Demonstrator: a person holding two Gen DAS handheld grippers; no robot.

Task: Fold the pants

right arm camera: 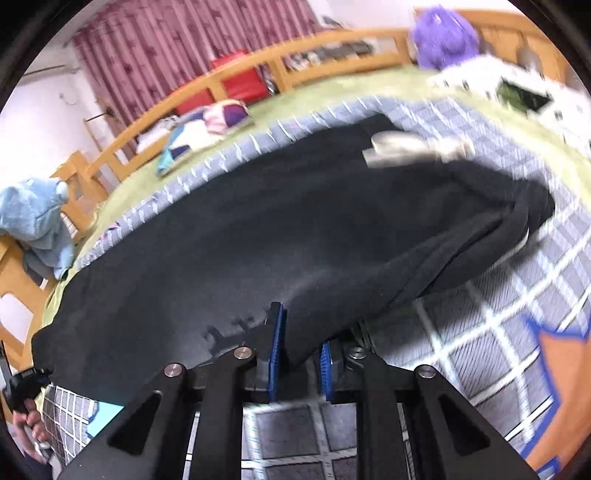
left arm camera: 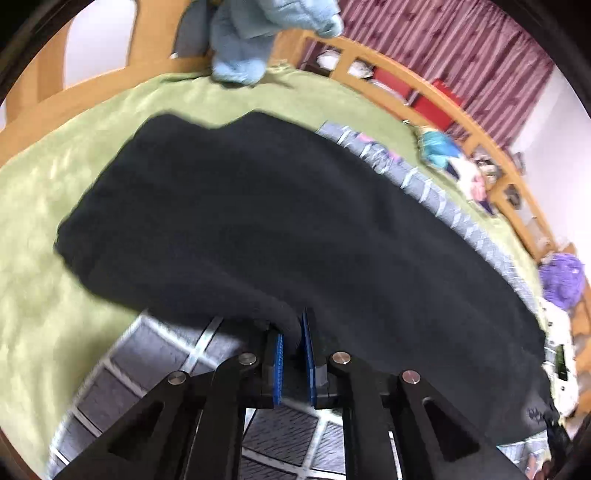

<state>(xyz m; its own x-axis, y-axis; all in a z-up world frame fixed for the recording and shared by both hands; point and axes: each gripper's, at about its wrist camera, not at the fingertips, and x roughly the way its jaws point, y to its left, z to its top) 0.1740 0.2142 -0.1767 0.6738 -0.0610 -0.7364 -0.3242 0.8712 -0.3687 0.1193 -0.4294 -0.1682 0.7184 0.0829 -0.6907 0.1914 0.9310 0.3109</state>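
Black pants (left arm camera: 266,218) lie stretched across a bed, on a grey checked blanket (left arm camera: 155,354). My left gripper (left arm camera: 293,332) is shut on the near edge of the pants, cloth pinched between its blue pads (left arm camera: 277,365). In the right wrist view the same pants (right arm camera: 295,229) run from lower left to a bunched, thicker end at the upper right, with a pale grey label patch (right arm camera: 406,147). My right gripper (right arm camera: 301,347) is shut on the near edge of the pants, cloth bulging between its blue pads (right arm camera: 275,343). Both views are motion-blurred.
A green bedspread (left arm camera: 33,229) lies under the checked blanket (right arm camera: 498,314). A wooden bed rail (left arm camera: 424,92) curves round the far side. A light blue plush (left arm camera: 255,40), a purple plush (right arm camera: 443,33) and folded colourful clothes (right arm camera: 199,129) lie near the rail.
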